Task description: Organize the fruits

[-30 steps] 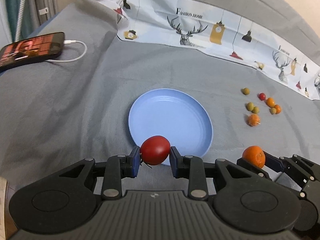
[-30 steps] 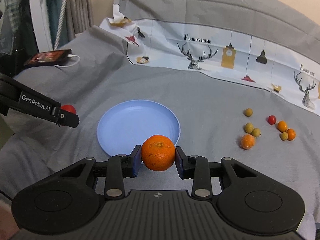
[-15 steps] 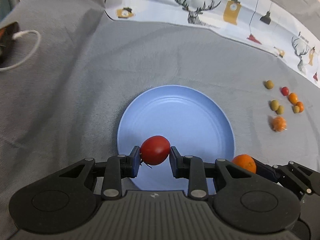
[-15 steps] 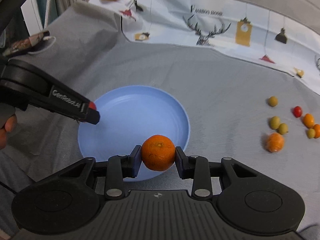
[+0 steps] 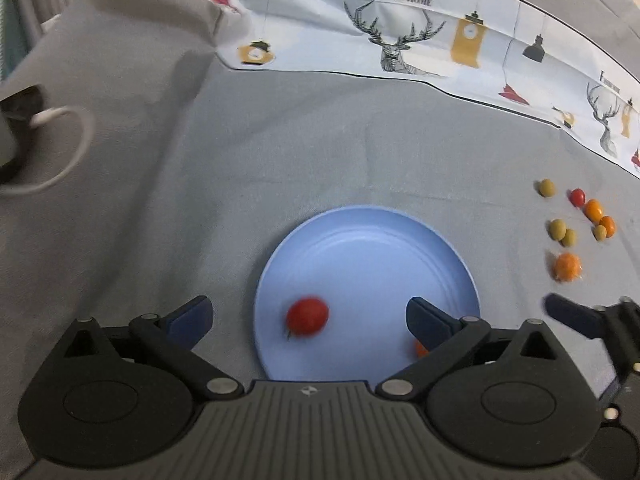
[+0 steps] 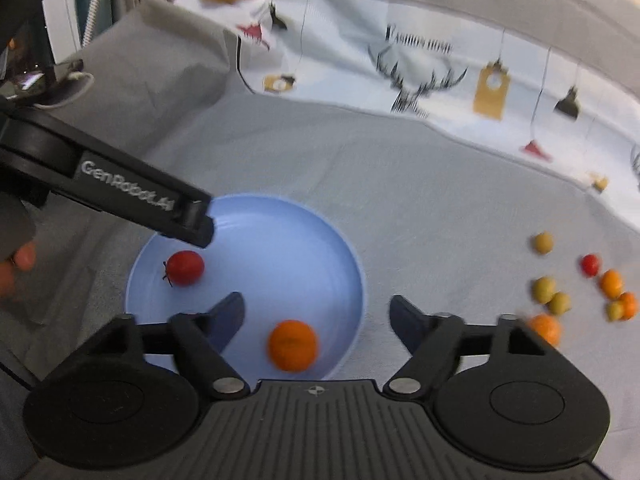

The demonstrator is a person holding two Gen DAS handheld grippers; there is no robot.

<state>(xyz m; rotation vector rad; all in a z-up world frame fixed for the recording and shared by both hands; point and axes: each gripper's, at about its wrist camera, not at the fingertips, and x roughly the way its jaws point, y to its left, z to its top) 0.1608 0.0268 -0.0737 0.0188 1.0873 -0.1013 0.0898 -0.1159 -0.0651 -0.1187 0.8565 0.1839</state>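
A blue plate (image 5: 372, 240) (image 6: 304, 236) lies on the grey cloth. A red tomato (image 5: 307, 316) (image 6: 185, 267) lies in its near left part. An orange mandarin (image 6: 293, 345) lies in its near right part; in the left wrist view only a sliver of it (image 5: 419, 347) shows behind a finger. My left gripper (image 5: 308, 316) is open above the plate, jaws wide apart, empty. My right gripper (image 6: 316, 316) is open above the mandarin, empty. Several small fruits, green, red and orange (image 5: 576, 224) (image 6: 580, 288), lie on the cloth to the right.
A white printed cloth with deer and lamps (image 5: 400, 32) (image 6: 420, 64) covers the back. A phone with a white cable (image 5: 44, 148) lies at the far left. The left gripper's arm (image 6: 120, 196) reaches over the plate's left rim. The right gripper's finger (image 5: 572, 316) shows at right.
Both grippers have opened. The tomato has dropped from the left gripper and the mandarin from the right one; both now lie in the plate.
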